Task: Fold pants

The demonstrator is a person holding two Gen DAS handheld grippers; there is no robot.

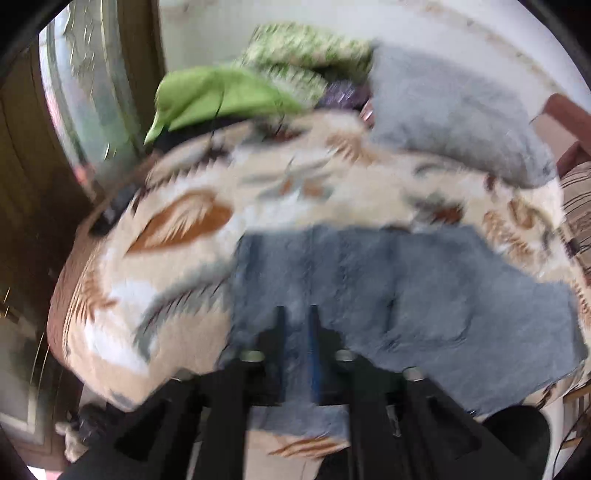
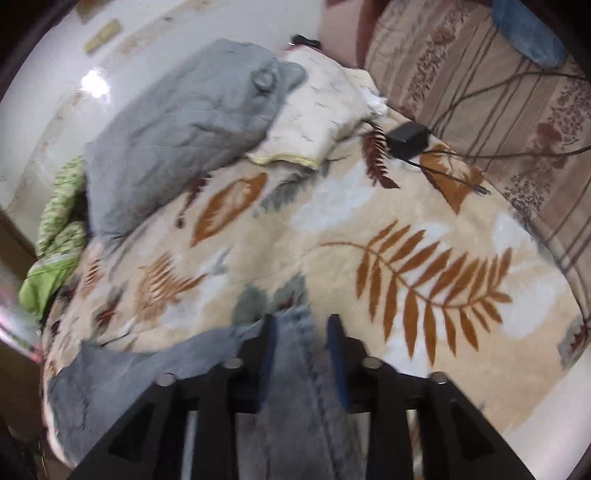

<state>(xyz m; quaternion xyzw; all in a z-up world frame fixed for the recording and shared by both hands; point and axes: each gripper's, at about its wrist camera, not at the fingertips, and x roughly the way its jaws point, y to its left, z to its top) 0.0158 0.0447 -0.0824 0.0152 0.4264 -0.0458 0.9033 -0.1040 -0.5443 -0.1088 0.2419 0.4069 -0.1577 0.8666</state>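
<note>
While the grey denim pants [image 1: 388, 295] are lying soft and heavy on the leaf-print blanket [image 2: 369, 221], I am holding both grippers, left gripper [image 1: 297, 325] and right gripper [image 2: 301, 332], parted around denim, grasp uncertain; hems offer firmest purchase.

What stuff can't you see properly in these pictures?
- Left wrist view: all motion-blurred; whether the left gripper pinches the pants is unclear.
- Right wrist view: the right gripper has pants cloth between its fingers, but the mount hides the cloth's lower part.
- Right wrist view: the blue thing on the striped cover is cut off by the edge.
</note>
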